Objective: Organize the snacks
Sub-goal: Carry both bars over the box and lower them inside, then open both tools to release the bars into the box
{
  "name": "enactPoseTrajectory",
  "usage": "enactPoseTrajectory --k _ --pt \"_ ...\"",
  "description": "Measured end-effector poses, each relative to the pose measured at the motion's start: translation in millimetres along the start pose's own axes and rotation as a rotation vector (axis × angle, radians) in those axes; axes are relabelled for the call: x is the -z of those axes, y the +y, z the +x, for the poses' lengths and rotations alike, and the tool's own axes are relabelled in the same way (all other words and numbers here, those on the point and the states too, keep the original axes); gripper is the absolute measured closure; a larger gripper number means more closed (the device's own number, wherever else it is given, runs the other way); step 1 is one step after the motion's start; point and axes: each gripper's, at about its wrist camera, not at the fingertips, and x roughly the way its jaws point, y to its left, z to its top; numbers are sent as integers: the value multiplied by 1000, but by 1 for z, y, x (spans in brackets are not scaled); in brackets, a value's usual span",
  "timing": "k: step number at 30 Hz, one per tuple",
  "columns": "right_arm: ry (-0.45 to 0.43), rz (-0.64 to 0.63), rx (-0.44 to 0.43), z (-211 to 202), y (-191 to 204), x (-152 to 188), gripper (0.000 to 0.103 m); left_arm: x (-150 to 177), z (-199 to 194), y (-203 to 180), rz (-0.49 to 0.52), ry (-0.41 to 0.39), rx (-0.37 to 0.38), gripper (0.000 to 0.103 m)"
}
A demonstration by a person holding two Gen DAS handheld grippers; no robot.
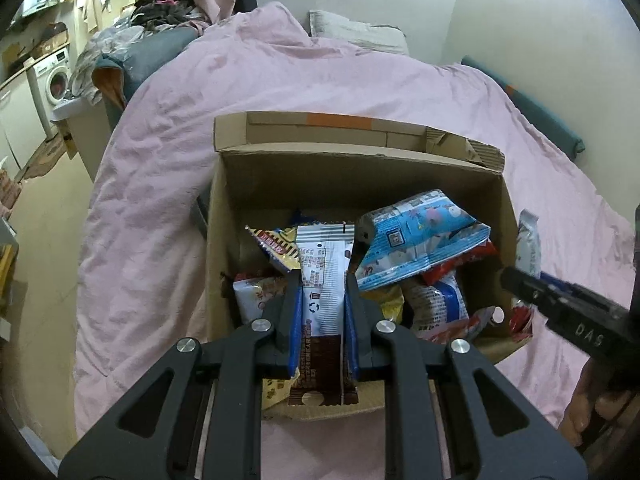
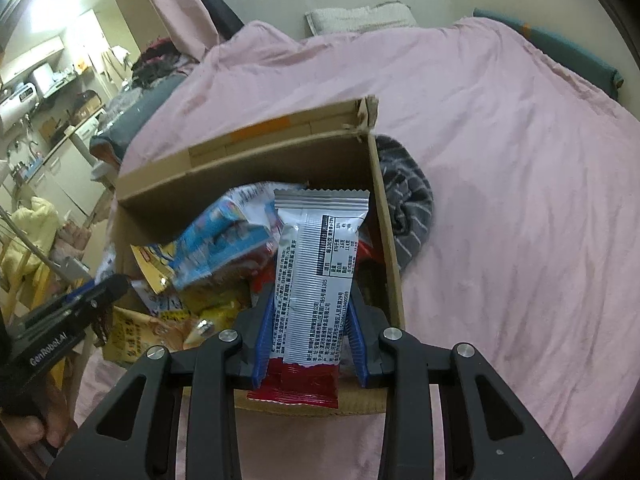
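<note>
A: What do the left tongs (image 1: 322, 280) pinch?
B: A white-and-brown snack packet (image 1: 323, 276), lower centre of the frame, above the open cardboard box (image 1: 224, 216) of snacks on the pink bed (image 1: 160, 184).
A: And the right tongs (image 2: 312, 300)?
B: Clamped on a silver-and-red snack packet (image 2: 316, 280), centre frame, over the same box's right side.

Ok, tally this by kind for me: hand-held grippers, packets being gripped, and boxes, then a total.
Hand-held grippers: 2 (left hand-held gripper, right hand-held gripper)
Gripped packets: 2 (brown-ended packet, red-ended packet)
Boxes: 1 (box)
Total: 5
</note>
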Motion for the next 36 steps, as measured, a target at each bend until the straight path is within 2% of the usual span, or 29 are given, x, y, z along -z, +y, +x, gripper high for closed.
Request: enactPoseTrajectory --k 14,28,29,32,35,36 --pt "38 21 14 9 -3 3 68 2 0 -7 18 -38 16 88" --pt "33 20 7 8 -1 3 66 2 2 -5 13 -26 -9 86" --pt "31 20 6 7 -1 3 66 2 2 -5 12 -26 -11 83" --pt "27 29 0 7 -2 3 66 3 1 -5 11 -34 -23 61" --pt "20 44 -11 4 -4 2 65 2 -4 -4 9 -55 -28 54" --pt "18 49 -14 4 -5 1 65 2 -5 -4 8 -59 -31 46"
